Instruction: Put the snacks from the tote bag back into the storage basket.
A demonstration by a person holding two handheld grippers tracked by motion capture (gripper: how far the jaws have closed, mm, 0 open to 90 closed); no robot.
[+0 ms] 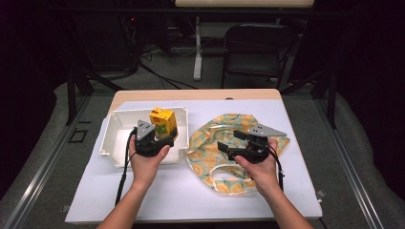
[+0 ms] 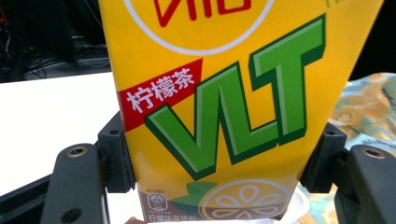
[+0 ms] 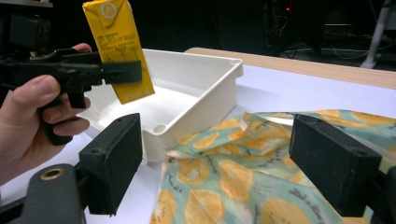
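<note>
A yellow lemon-tea carton (image 1: 163, 121) with green lettering (image 2: 224, 93) is held tilted above the white tray (image 1: 111, 143). My left gripper (image 1: 165, 132) is shut on the carton's lower part, and its black pads (image 2: 116, 154) press both sides. From the right gripper view, the carton (image 3: 116, 46) hangs over the tray (image 3: 205, 88) in the left gripper (image 3: 107, 70). My right gripper (image 1: 231, 140) hovers open just over a crumpled cloth bag (image 1: 210, 160) printed with orange slices. The right gripper (image 3: 215, 163) has nothing between its jaws; the bag (image 3: 233, 158) lies below them.
White paper (image 1: 191, 191) covers the wooden table (image 1: 200, 94). The tray sits at the left and the bag at the right, nearly touching. A dark chair (image 1: 255, 45) and a table leg (image 1: 197, 47) stand beyond the far edge.
</note>
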